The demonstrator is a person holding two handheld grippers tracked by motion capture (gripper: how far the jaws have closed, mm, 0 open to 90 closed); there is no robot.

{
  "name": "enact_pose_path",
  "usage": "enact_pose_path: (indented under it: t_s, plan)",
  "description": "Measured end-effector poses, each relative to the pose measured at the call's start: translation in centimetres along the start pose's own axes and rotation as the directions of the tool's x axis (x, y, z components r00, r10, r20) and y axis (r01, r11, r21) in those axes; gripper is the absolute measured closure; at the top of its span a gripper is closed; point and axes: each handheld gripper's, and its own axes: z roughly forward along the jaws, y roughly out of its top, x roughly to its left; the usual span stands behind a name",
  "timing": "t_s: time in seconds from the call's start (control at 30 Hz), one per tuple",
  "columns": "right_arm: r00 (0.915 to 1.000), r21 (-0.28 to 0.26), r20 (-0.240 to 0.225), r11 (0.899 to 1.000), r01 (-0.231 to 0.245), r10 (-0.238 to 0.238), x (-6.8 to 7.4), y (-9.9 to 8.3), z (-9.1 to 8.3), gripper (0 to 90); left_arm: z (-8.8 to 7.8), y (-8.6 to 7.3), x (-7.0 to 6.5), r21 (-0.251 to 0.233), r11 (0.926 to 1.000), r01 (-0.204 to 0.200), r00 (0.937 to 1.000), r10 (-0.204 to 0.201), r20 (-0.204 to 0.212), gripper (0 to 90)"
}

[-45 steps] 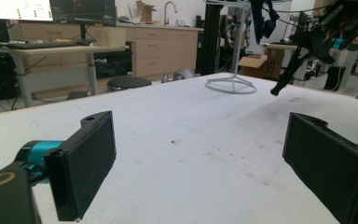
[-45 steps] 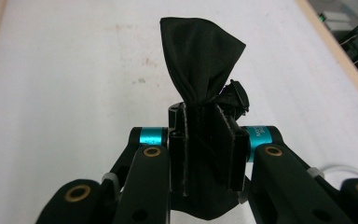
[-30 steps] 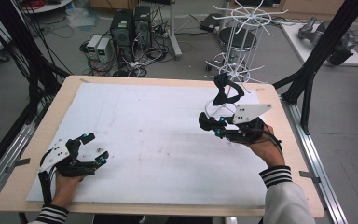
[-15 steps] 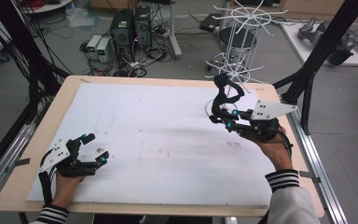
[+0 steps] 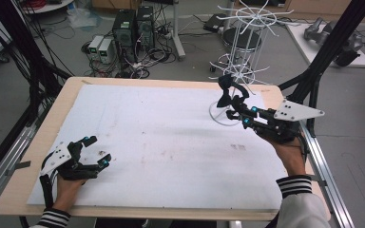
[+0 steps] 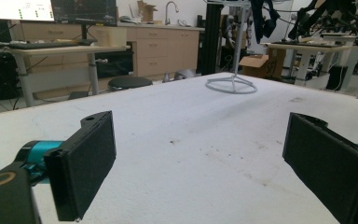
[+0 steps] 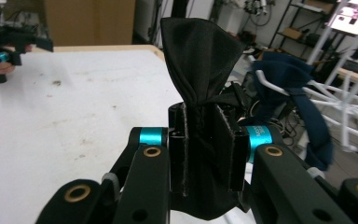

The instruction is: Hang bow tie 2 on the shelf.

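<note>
Cloth — black, bunched — is sitting clamped between the right gripper's jaws beside the white wire rack; the left gripper is resting on the white table, jaws apart.

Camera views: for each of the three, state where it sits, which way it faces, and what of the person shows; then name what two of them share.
High view: fixed above the person's side, looking forward and down on the table; both forearms, the open left gripper and right gripper.
Left gripper view: rides the left gripper, low over the table, facing the white wire rack; its own spread jaws.
Right gripper view: rides the right gripper, shut on a black cloth; the other hand farther off.
Shared: the rack's ring base appears in the high and left gripper views.
</note>
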Motion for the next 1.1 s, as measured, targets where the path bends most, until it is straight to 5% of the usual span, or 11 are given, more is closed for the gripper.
enact_pose_path:
  t_s: [0.67, 1.1]
  plan:
    - [0.9837, -0.073, 0.176, 0.997, -0.024, 0.037, -1.4, 0.3, -1.2, 76.8, 0.0, 0.0, 0.0, -0.001, 1.0000, 0.002, 1.0000, -0.002, 0.001, 9.9]
    - [0.9783, -0.083, 0.191, 0.994, -0.064, 0.079, -2.4, 0.4, -0.6, 76.8, 0.0, 0.0, 0.1, -0.002, 1.0000, 0.004, 1.0000, -0.004, 0.007, 10.0]
